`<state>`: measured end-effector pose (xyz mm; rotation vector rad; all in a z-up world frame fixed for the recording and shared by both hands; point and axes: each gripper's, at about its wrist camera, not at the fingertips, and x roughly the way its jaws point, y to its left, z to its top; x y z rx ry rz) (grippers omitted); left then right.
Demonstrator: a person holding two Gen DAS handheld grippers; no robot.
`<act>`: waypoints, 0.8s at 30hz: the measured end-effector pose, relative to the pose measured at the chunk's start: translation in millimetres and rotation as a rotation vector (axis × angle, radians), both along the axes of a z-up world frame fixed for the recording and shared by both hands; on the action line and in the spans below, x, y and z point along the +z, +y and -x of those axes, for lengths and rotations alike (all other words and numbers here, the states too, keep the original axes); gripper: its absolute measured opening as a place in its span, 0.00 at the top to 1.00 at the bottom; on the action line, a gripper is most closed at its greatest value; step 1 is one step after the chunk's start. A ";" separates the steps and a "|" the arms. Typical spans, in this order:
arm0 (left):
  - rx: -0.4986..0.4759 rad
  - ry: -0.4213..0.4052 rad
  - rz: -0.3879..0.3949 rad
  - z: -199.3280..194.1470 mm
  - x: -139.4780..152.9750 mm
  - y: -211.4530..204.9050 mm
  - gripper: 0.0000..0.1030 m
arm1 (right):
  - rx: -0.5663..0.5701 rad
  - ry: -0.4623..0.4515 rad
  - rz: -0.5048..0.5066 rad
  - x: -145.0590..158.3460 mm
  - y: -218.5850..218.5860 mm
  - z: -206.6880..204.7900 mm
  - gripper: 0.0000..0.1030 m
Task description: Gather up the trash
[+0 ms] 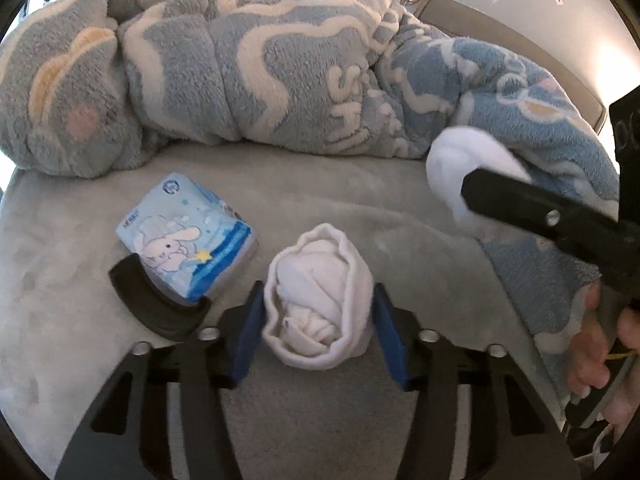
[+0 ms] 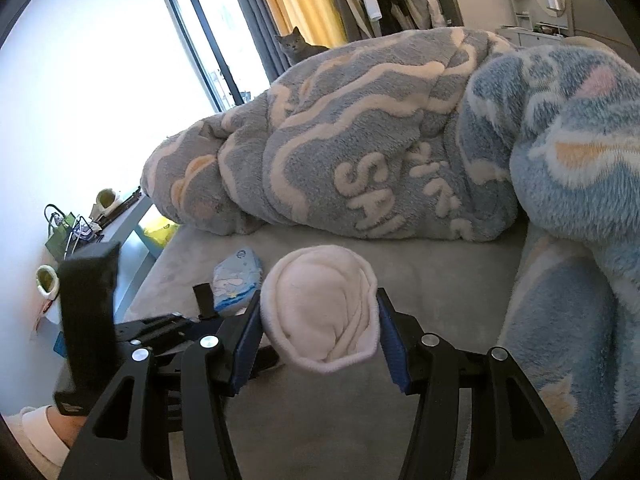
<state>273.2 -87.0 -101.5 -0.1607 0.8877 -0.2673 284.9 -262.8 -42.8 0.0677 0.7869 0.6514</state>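
Left gripper (image 1: 318,320): jaws flank sock ball (image 1: 318,300) on bed (image 1: 360,216), pads at its sides, grip unconfirmed.
Right gripper (image 2: 318,320): jaws gripping second sock ball (image 2: 320,312).

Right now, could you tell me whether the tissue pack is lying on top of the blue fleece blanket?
No, the tissue pack lies on the bare grey bed surface, apart from the bunched blanket behind it.

Tissue pack (image 2: 237,282) corner behind left gripper (image 2: 224,322).
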 end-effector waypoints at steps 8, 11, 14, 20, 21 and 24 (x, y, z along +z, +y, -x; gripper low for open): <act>0.016 -0.020 0.003 9.0 4.2 2.2 0.54 | 0.018 -0.006 0.036 10.0 6.4 8.4 0.47; 0.035 -0.023 0.003 20.1 6.8 7.3 0.54 | 0.013 -0.002 0.034 13.1 7.4 10.7 0.47; 0.060 -0.033 -0.008 28.5 10.9 13.4 0.54 | 0.012 0.004 0.030 14.7 11.2 13.3 0.47; 0.109 -0.069 -0.044 48.9 27.2 31.8 0.54 | 0.027 0.009 0.028 16.0 25.1 23.1 0.47; 0.119 -0.075 -0.048 52.6 29.9 35.1 0.54 | 0.033 0.007 0.031 16.7 28.1 26.0 0.47; 0.156 -0.089 -0.055 62.8 37.2 45.2 0.54 | 0.064 0.002 0.026 20.2 38.2 37.8 0.47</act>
